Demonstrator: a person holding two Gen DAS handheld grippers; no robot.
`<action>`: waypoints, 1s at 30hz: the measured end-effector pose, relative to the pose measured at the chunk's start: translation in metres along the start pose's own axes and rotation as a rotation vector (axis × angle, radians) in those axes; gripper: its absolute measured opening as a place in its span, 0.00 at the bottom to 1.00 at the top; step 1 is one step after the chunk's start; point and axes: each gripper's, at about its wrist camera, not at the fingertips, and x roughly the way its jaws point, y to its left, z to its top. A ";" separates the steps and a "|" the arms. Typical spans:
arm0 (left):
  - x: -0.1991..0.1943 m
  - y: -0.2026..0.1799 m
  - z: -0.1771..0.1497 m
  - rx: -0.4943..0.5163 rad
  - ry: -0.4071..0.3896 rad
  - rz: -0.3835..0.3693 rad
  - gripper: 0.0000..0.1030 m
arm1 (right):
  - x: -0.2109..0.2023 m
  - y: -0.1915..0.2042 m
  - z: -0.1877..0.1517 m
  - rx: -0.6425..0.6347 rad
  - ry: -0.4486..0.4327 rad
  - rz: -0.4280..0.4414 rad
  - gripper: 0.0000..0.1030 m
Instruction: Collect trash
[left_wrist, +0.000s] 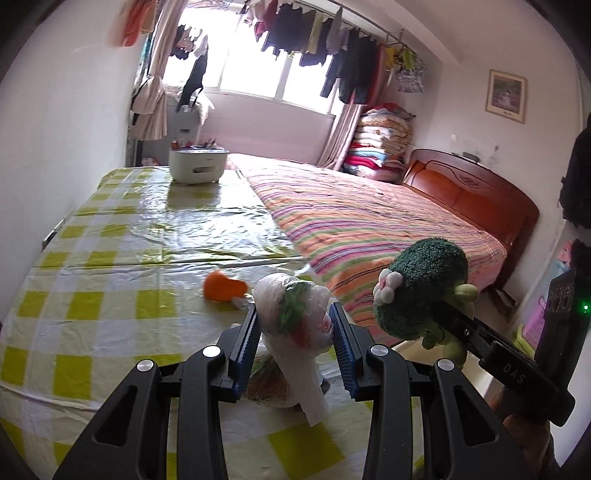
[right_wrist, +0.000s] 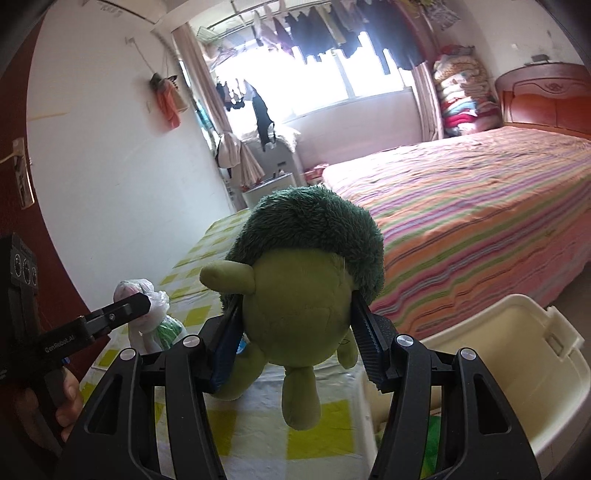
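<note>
We see a dark green plush turtle (right_wrist: 295, 295), a yellow-and-white checked tablecloth (left_wrist: 92, 295) with an orange scrap (left_wrist: 223, 286) at our eleven o'clock, a rainbow-striped bedspread (left_wrist: 369, 221).

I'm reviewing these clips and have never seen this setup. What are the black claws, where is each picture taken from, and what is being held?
No robot here: a person holds two hand-operated grippers, each with a camera looking along its fingers. The left camera shows the left gripper clamped on a knotted plastic bag above the checked tablecloth, where an orange toy lies. The right camera shows the right gripper squeezing a green plush turtle, with a cream bin beside the table.
</note>
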 end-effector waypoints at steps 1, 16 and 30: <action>0.000 -0.002 0.000 -0.001 -0.004 -0.008 0.36 | -0.001 -0.002 0.000 0.002 -0.003 -0.003 0.53; -0.007 -0.007 0.009 -0.035 -0.051 -0.073 0.34 | 0.003 -0.030 -0.003 0.073 -0.002 -0.049 0.53; -0.004 -0.023 0.008 -0.015 -0.029 -0.135 0.34 | -0.012 -0.032 -0.008 0.087 -0.030 -0.061 0.54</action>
